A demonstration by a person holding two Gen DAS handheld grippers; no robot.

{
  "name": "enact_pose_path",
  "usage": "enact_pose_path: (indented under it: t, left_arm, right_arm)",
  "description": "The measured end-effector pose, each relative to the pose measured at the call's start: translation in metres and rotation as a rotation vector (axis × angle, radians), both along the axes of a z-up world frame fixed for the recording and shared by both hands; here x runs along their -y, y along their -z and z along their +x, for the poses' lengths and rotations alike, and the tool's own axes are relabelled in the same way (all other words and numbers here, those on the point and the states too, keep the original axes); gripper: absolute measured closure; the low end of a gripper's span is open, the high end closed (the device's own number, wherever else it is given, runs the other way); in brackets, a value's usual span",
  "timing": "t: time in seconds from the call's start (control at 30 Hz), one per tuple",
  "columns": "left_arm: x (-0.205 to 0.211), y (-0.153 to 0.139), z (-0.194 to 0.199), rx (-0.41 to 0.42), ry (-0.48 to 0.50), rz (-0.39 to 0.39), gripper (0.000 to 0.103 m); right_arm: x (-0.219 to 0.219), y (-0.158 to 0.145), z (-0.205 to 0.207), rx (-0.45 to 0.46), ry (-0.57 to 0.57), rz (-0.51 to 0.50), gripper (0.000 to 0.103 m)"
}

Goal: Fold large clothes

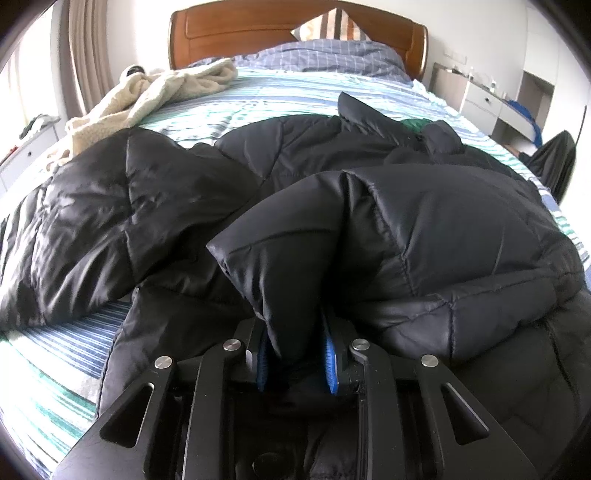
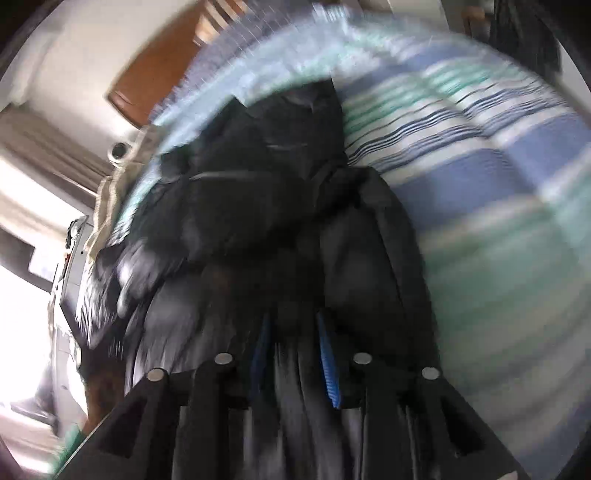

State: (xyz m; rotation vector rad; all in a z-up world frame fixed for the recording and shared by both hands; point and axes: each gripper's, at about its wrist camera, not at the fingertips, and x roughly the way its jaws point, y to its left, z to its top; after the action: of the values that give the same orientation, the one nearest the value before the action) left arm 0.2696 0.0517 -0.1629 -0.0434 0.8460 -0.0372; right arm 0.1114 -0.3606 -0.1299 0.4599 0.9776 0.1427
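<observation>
— Nearest the lens: left gripper (image 1: 295,354), blue pads (image 1: 330,363) pinched on a puffy fold of the black down jacket (image 1: 424,229), jaws nearly closed around the fabric.

— And the right gripper (image 2: 293,350)?

— Heavily blurred view; jaws narrow, with dark jacket cloth seemingly caught between the blue pads. Likely gripping, though not certain through the smear.

— Whereabouts of the jacket?

— Spread across the striped bedspread (image 1: 258,96), near half of the bed; one sleeve (image 1: 92,221) flung out left, a lifted flap doubled over the body at right. Cream fleece blanket (image 1: 155,92) lying far left, apart from the jacket, with a wooden headboard (image 1: 295,33) at the far end.

— Step in hand?

— Probably mid-fold: a side or hem raised and being carried over the torso.

— Next move?

— Seemingly laying the flap flat and square, easing both grips off, then bringing the left sleeve inward. Slippery, springy padding; likely to puff back open.

— Brands, labels, writing?

— None readable in either view.
</observation>
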Motion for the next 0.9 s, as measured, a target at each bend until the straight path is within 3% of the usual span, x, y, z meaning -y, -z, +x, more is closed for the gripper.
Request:
enact_pose_path:
  t: [0.07,0.17,0.23,0.33,0.4,0.5,0.6,0.7,0.9]
  left_arm:
    - [0.0,-0.003,-0.002,0.0,-0.001,0.006,0.076]
    - [0.0,-0.012,-0.01,-0.011,-0.011,0.021,0.062]
    - [0.0,-0.023,-0.026,-0.005,-0.022,0.048,0.037]
    - [-0.007,-0.045,-0.054,0.016,-0.043,0.053,0.009]
    - [-0.017,-0.061,-0.073,0.028,-0.017,0.033,0.009]
    - [-0.042,-0.077,-0.093,0.029,-0.026,0.073,0.006]
    - [-0.08,-0.078,-0.102,0.003,-0.087,0.104,0.005]
    - [-0.131,-0.072,-0.108,-0.016,-0.208,0.098,0.005]
    - [-0.262,-0.046,-0.108,-0.02,-0.545,-0.135,0.005]
  right_arm:
    - [-0.009,-0.008,-0.047,0.064,0.008,-0.039,0.043]
    - [-0.009,-0.021,-0.077,0.104,0.024,-0.063,0.04]
    - [-0.014,-0.025,-0.091,0.125,0.013,-0.098,0.04]
    - [-0.024,-0.027,-0.1,0.147,-0.013,-0.162,0.04]
    - [-0.035,-0.029,-0.097,0.154,-0.039,-0.18,0.04]
    - [-0.053,-0.035,-0.09,0.176,-0.092,-0.17,0.04]
    - [-0.072,-0.041,-0.088,0.205,-0.135,-0.146,0.04]
    - [-0.092,-0.044,-0.09,0.216,-0.194,-0.128,0.04]
    - [-0.113,-0.039,-0.099,0.189,-0.271,-0.168,0.04]
